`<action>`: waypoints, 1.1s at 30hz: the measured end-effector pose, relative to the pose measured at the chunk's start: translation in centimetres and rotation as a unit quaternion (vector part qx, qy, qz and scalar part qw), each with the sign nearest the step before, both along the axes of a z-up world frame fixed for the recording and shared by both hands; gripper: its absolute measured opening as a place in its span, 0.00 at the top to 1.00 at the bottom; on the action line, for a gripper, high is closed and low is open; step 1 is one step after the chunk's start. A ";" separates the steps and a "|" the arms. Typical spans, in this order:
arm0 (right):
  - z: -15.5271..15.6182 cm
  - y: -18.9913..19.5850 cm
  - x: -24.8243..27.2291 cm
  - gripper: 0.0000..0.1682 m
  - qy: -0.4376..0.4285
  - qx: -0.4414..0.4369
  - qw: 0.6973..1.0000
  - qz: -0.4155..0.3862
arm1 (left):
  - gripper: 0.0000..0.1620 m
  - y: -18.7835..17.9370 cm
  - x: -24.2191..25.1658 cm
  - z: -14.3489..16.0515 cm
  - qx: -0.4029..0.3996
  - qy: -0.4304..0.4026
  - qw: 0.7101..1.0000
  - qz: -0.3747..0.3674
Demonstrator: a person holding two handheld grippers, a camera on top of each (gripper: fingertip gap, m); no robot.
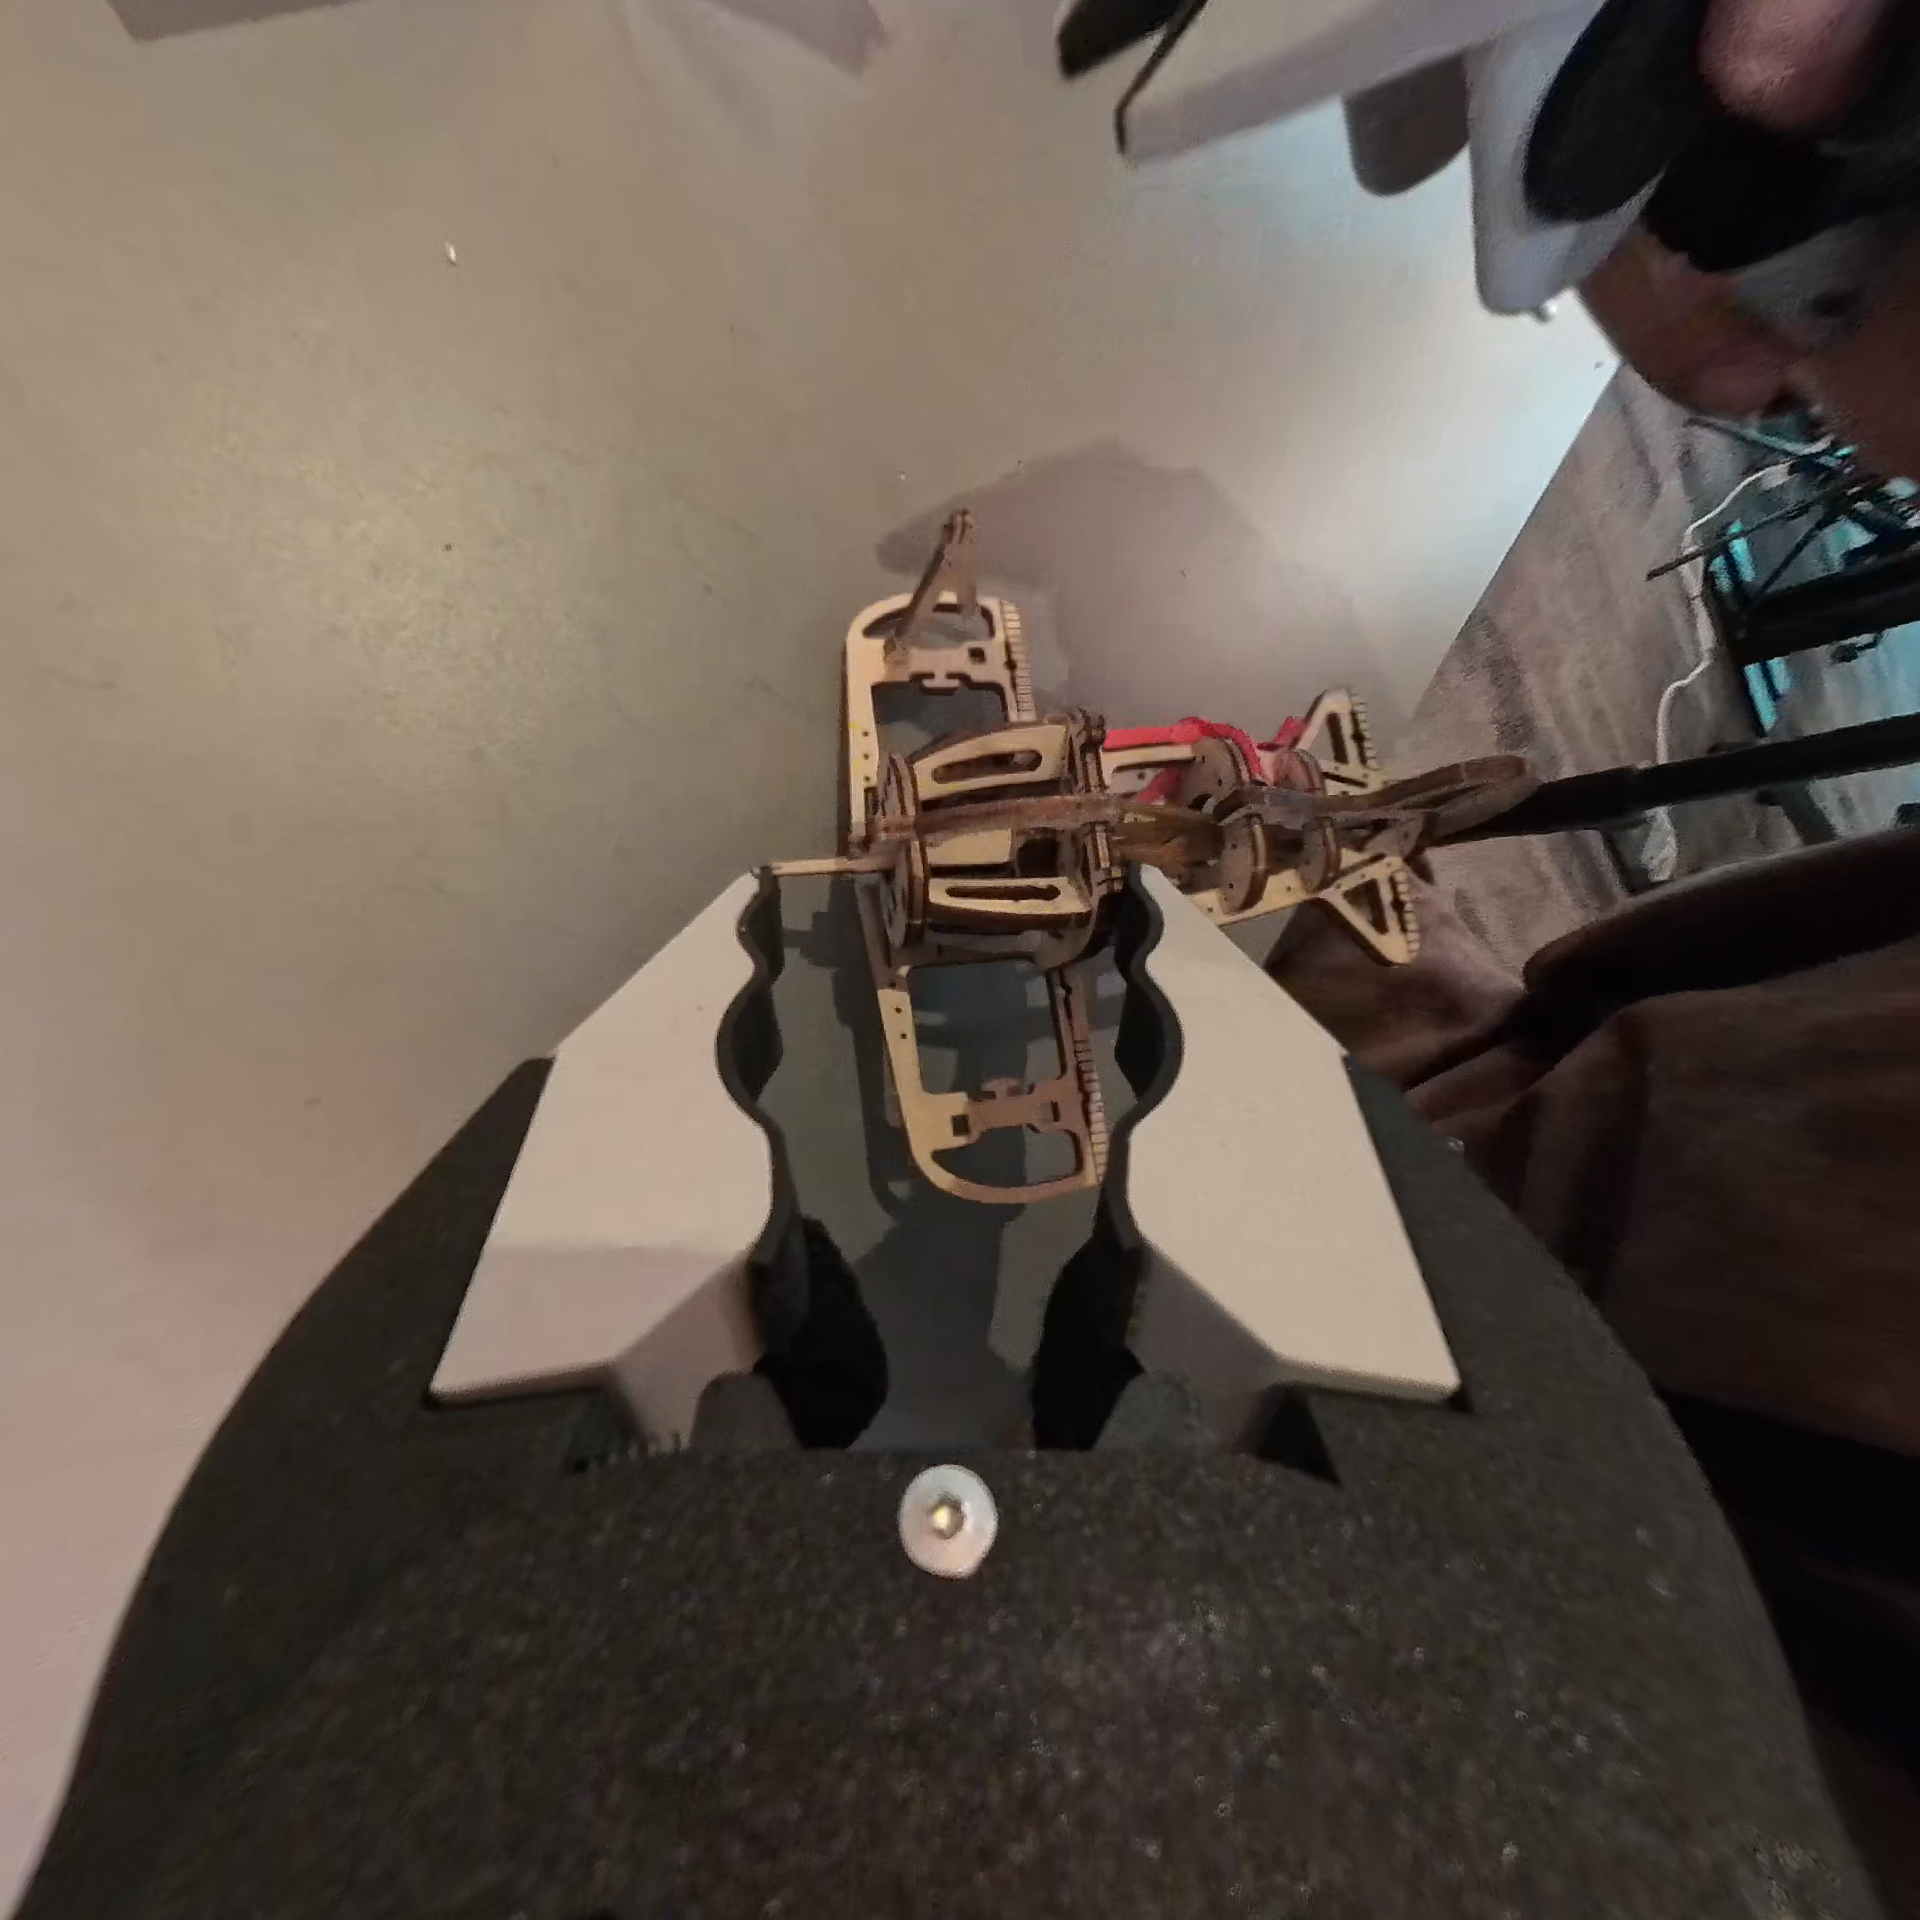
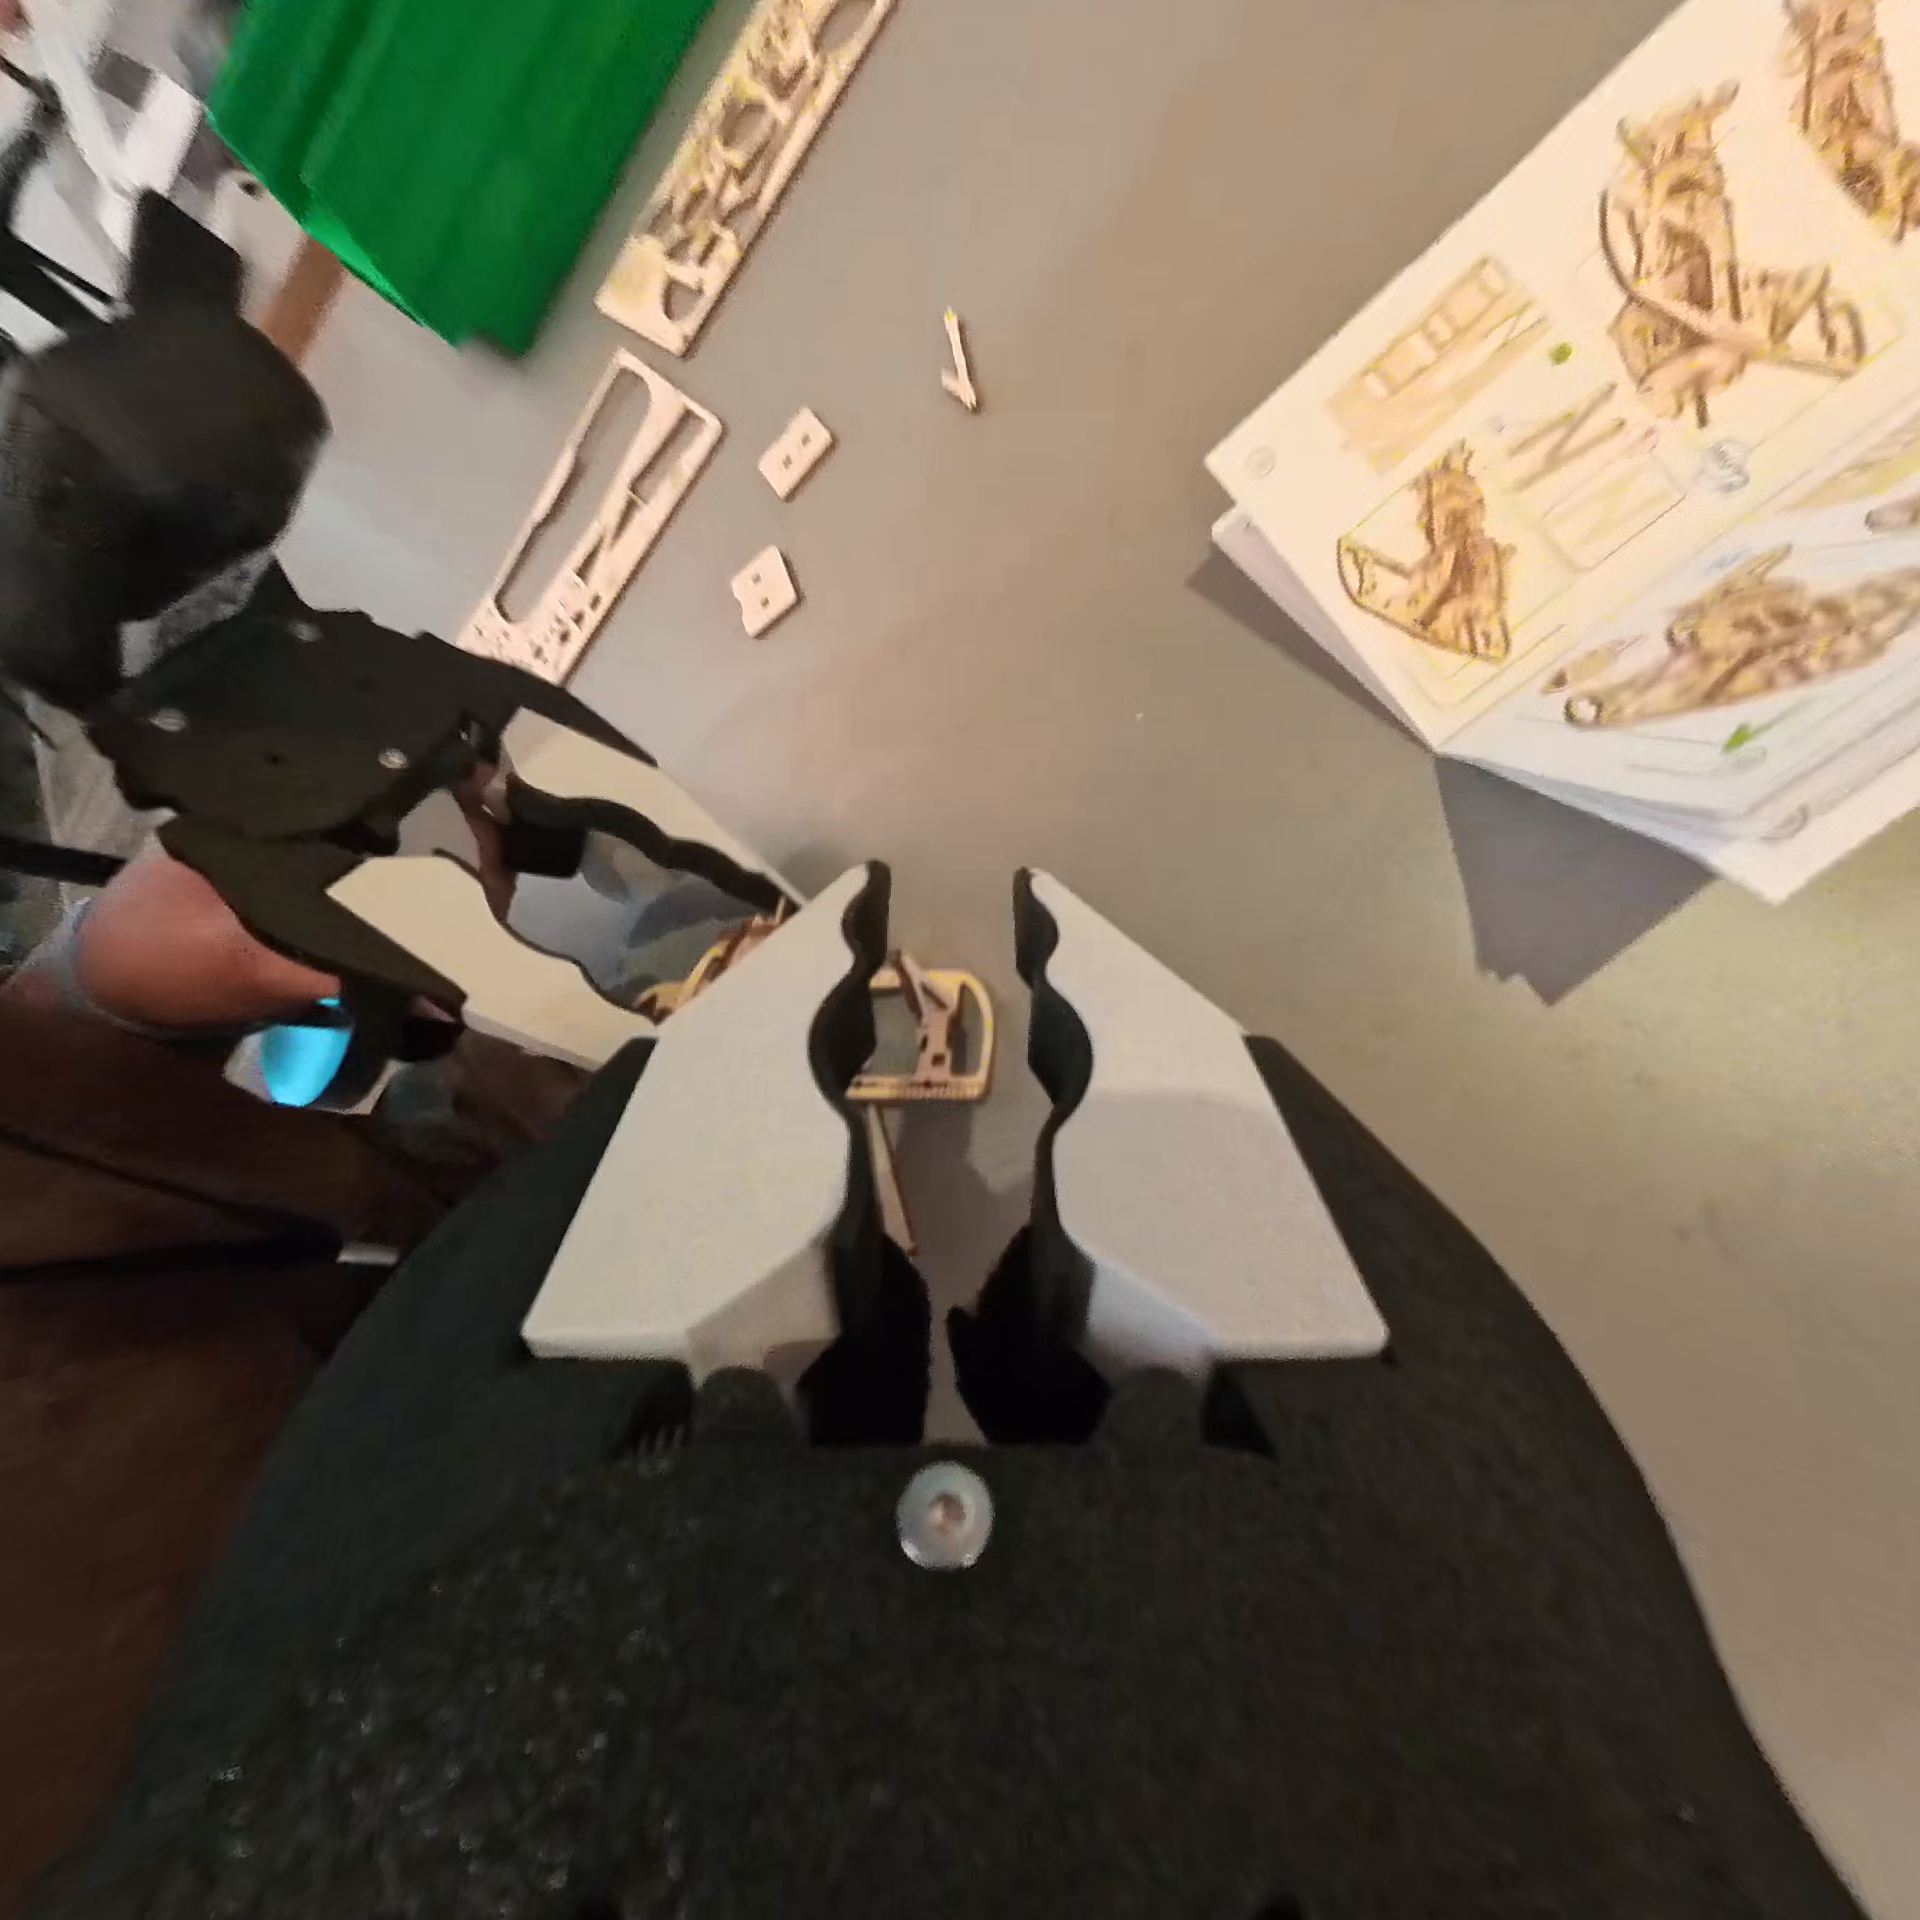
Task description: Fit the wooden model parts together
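Observation:
A wooden plane model (image 1: pixel 997 842) with pale wings, a slotted fuselage and red parts near its tail rests on the grey table (image 1: pixel 416 623). My left gripper (image 1: pixel 951 894) is closed on its fuselage, one fingertip at each side. It also shows in the right wrist view (image 2: pixel 582 883). My right gripper (image 2: pixel 951 883) hovers over one wing tip with a strut (image 2: pixel 925 1029). Its jaws stand a little apart. A thin wooden stick (image 2: pixel 896 1184) lies along its left finger; I cannot tell whether it is held.
An open instruction booklet (image 2: pixel 1610 468) lies at the right. Punched wooden part sheets (image 2: pixel 613 520), two small square pieces (image 2: pixel 795 452) and a splinter (image 2: pixel 961 364) lie behind the model. A green cloth (image 2: pixel 447 156) is at the back left. A hand (image 2: pixel 166 956) holds the left gripper. The tips of one gripper are about 11 cm away from the tips of the other.

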State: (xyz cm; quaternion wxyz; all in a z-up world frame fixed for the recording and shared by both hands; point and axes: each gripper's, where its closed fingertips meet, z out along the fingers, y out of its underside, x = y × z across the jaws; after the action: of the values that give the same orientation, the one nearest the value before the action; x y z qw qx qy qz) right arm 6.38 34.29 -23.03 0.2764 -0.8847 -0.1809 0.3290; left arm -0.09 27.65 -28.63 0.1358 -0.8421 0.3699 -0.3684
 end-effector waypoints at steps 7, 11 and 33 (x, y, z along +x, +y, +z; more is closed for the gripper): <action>-1.3 4.9 -6.7 0.87 -0.082 0.140 0.979 0.126 | 0.62 1.4 -2.9 1.2 -0.018 -0.038 0.997 0.060; -4.4 9.7 -11.5 0.82 -0.138 0.131 0.969 0.159 | 0.62 2.8 -6.2 1.4 0.028 -0.015 0.993 0.110; -0.4 7.3 -12.0 0.97 -0.061 0.153 0.972 0.168 | 0.56 4.1 -10.5 2.6 0.081 0.013 0.982 0.169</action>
State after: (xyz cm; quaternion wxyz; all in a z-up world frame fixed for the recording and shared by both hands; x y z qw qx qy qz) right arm -5.61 41.54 -23.45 0.3379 -0.8073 -0.3917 0.2840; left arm -10.56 31.76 -26.01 0.2595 -0.8833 0.2524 -0.2979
